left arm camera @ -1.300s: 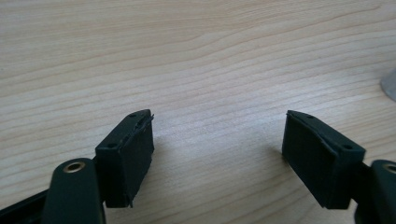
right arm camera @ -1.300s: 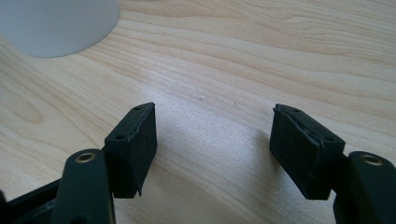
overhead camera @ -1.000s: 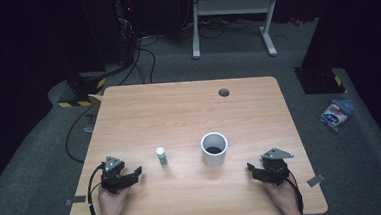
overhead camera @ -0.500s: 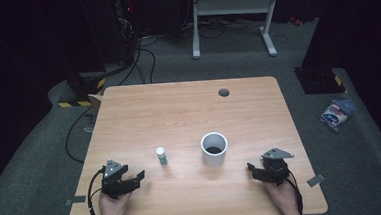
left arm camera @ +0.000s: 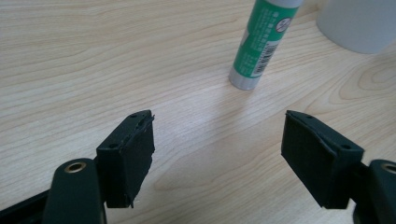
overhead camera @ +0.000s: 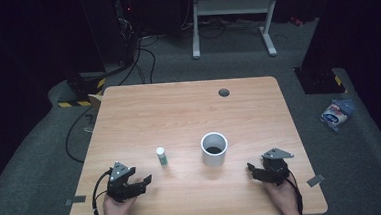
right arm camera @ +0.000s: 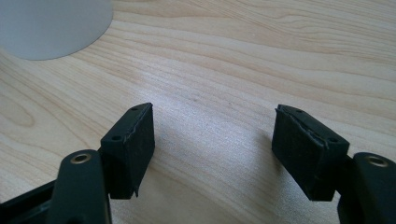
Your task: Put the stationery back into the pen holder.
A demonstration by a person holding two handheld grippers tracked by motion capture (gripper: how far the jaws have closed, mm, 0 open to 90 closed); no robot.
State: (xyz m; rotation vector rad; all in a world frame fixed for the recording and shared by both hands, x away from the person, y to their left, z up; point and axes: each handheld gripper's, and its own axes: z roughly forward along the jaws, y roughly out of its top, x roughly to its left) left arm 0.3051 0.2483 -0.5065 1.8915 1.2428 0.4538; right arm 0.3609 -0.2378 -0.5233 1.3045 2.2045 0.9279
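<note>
Glue stick (overhead camera: pixel 161 156) is standing upright, cap up, on the surface (overhead camera: pixel 179 113) beside a white cup (overhead camera: pixel 214 149) with dark contents, as both tongs, left (overhead camera: pixel 142 183) and right (overhead camera: pixel 252 170), are gaping empty.

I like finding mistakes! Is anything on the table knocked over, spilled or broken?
Nothing stands out. The green glue stick stands upright on the table, and the white cup beside it stands upright too, with nothing spilled. The left gripper and the right gripper are both open and hold nothing.
</note>
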